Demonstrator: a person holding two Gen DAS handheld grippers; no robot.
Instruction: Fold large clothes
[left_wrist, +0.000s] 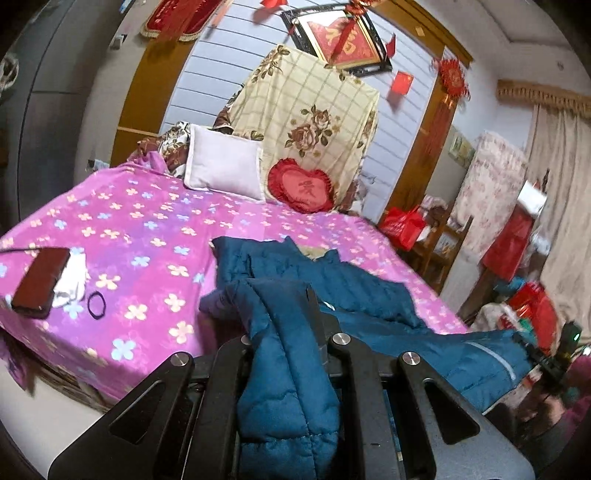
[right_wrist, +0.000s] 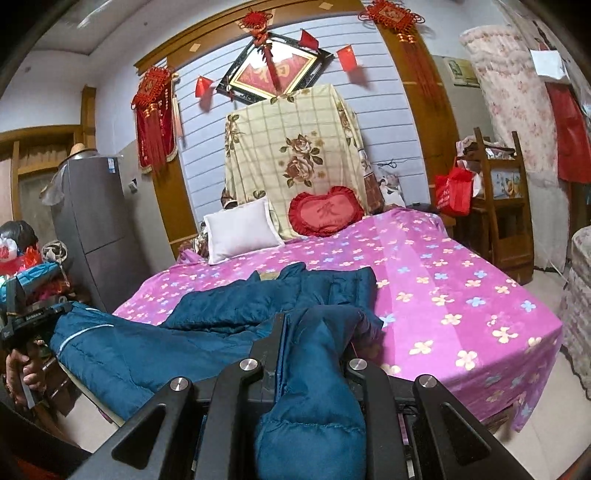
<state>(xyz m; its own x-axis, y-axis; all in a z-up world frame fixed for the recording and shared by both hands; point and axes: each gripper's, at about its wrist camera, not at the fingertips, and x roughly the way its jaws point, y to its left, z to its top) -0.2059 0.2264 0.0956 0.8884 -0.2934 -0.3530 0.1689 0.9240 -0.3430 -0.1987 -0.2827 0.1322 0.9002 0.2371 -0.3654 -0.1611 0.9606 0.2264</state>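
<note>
Bedroom scene, one bed with pink flower-print sheet (left_wrist: 147, 236) ahead of both tools. Left gripper (left_wrist: 286, 332) pinched onto a fold of one teal quilted puffer jacket (left_wrist: 332, 284); fabric bunches between its two black fingers and spills back toward the camera. Right gripper (right_wrist: 314, 332) likewise clamped on another part of the same jacket (right_wrist: 236, 299), cloth draped over its fingers. Jacket stretches between the two tools, the rest lying on the sheet just ahead, near the bed's front edge. Left of the left gripper: one dark red phone (left_wrist: 40, 282) on one white cloth (left_wrist: 72, 284), one black hair tie (left_wrist: 96, 304) just beside. Far ahead at the headboard: one white pillow (left_wrist: 225, 166), one red heart-shaped cushion (left_wrist: 301, 186), one cream rose-print cover (left_wrist: 306, 118) standing behind them. Further back, one framed red picture (right_wrist: 273, 72) on the wall.
</note>
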